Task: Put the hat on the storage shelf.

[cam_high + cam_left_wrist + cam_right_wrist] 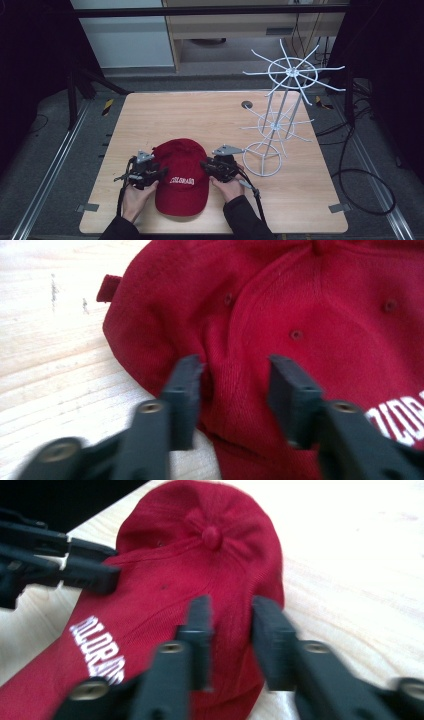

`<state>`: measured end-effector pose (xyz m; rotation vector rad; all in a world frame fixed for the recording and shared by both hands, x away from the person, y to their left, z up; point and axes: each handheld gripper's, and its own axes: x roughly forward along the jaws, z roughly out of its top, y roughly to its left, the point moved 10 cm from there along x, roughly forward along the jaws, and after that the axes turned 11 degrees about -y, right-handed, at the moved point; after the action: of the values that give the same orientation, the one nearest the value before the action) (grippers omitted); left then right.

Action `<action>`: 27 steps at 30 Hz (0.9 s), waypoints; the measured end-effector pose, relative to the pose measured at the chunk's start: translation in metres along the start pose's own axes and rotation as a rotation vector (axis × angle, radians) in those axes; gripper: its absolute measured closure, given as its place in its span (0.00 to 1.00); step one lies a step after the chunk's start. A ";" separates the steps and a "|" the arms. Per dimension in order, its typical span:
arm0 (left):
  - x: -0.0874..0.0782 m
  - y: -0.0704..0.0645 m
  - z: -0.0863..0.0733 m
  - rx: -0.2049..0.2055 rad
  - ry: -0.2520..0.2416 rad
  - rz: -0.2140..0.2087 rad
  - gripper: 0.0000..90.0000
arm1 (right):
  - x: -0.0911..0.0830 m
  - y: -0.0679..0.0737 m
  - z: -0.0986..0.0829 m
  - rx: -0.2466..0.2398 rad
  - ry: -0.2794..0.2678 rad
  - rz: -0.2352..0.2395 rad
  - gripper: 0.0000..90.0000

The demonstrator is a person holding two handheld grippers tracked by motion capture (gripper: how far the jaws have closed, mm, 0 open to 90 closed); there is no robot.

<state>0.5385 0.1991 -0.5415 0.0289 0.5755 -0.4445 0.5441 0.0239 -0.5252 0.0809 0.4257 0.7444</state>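
- High view: a red cap (pixel 181 176) lies on the near middle of the wooden counter (pixel 200 112), brim toward the person, white lettering on its front.
- The left gripper (pixel 156 174) is at the cap's left side, jaws apart with crown fabric between them.
- The right gripper (pixel 206 165) is at its right side, jaws apart astride the crown edge.
- A white wire rack (pixel 281 112) stands far right.

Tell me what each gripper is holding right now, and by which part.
Nothing is firmly held yet. The left gripper and right gripper have open jaws straddling folds of the red cap at its opposite sides.
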 end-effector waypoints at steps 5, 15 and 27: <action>0.005 0.003 0.004 0.013 0.020 -0.009 0.95 | -0.007 0.008 -0.002 -0.058 0.012 0.024 0.98; 0.015 0.016 0.032 0.040 -0.007 -0.007 0.97 | -0.019 0.066 -0.007 -0.055 -0.044 0.148 0.96; 0.026 0.014 0.040 0.070 -0.026 -0.014 0.87 | -0.014 0.078 -0.018 -0.036 -0.016 0.172 0.83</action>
<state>0.5842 0.1960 -0.5230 0.0855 0.5343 -0.4778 0.4776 0.0703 -0.5193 0.0899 0.3931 0.9199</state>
